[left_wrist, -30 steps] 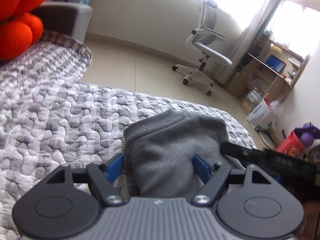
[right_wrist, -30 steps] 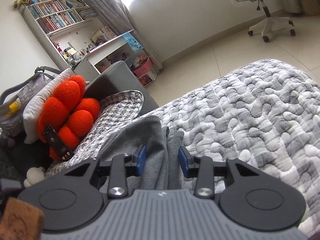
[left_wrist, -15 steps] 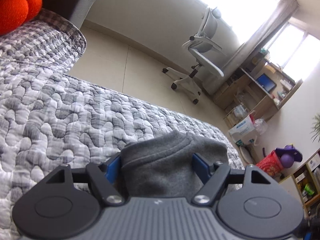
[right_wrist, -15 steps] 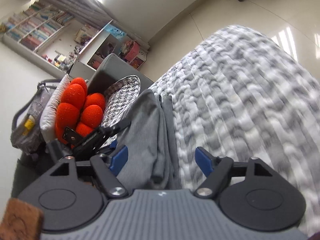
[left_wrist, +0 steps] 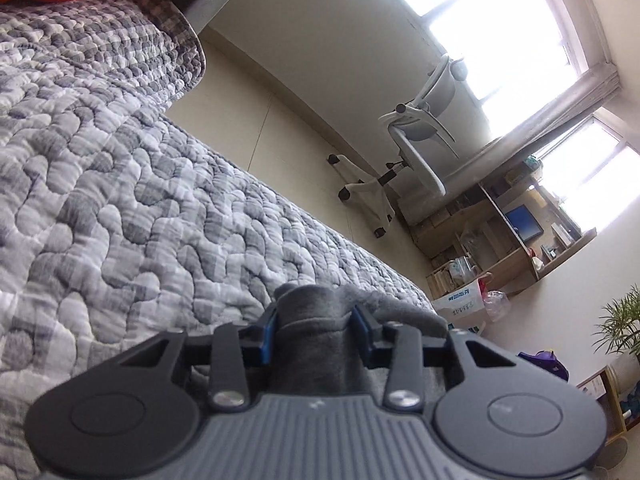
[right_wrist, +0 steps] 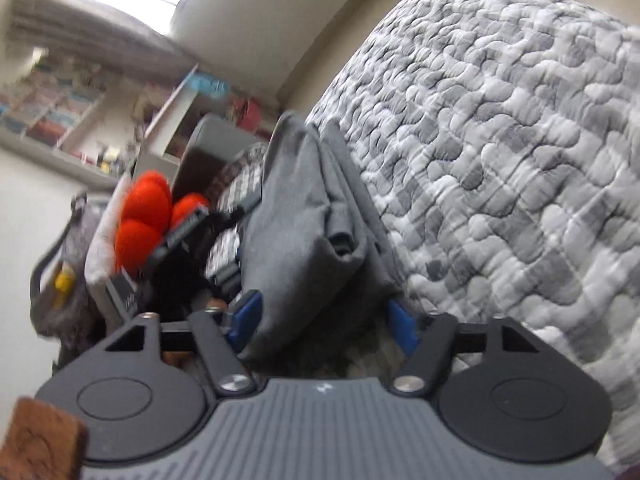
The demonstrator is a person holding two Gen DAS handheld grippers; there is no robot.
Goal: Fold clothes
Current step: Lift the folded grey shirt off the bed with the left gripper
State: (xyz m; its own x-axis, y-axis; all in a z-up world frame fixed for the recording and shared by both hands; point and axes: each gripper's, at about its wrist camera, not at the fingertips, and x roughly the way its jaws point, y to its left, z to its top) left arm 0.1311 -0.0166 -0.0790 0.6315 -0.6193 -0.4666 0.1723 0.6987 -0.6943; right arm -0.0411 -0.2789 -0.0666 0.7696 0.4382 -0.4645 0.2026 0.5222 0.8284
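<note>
- On the quilted bedspread (left_wrist: 120, 208) lies the grey garment (right_wrist: 304, 216), bunched in thick layers near the bed's edge, with an orange cushion (right_wrist: 148, 208) beyond it.
- Left gripper (left_wrist: 314, 328): its jaws are closing, and a wad of the grey cloth sits between the blue pads, which look pressed against it on both sides.
- Right gripper (right_wrist: 324, 316): its jaws are closing too, with a bulky fold between them; the left pad touches fabric, but the right pad seems to stand just clear (blur makes this hard to judge).
- Risk: the right side may catch only the outer layer, so inner layers could slide out and spoil the fold.
- Risk: uneven grips could twist the cloth, leaving a crooked crease.
- Risk: pulling toward the edge might drag the garment off the bed.
</note>
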